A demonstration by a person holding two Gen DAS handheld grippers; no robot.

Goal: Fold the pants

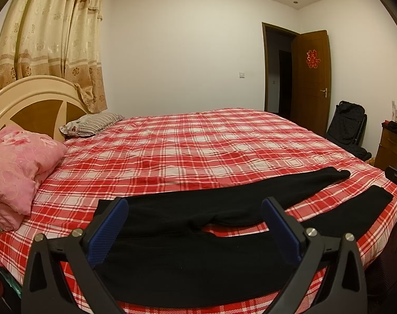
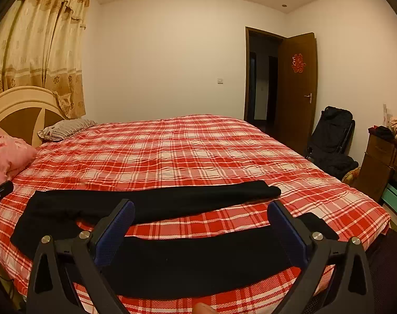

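Observation:
Black pants (image 1: 188,259) lie spread flat near the front edge of the red plaid bed (image 1: 188,144), waist to the left, the two legs parted and running right. My left gripper (image 1: 195,209) is open, hovering over the waist and crotch end with nothing between its blue pads (image 1: 112,233). In the right wrist view the same pants (image 2: 198,267) show both legs, the far leg (image 2: 172,198) lying apart from the near one. My right gripper (image 2: 201,212) is open above the near leg, holding nothing.
A pink quilt (image 1: 17,164) and a striped pillow (image 1: 93,124) sit by the headboard at left. Right of the bed stand a black folding chair (image 2: 331,141) and a wooden dresser (image 2: 381,167). An open brown door (image 2: 297,89) is behind.

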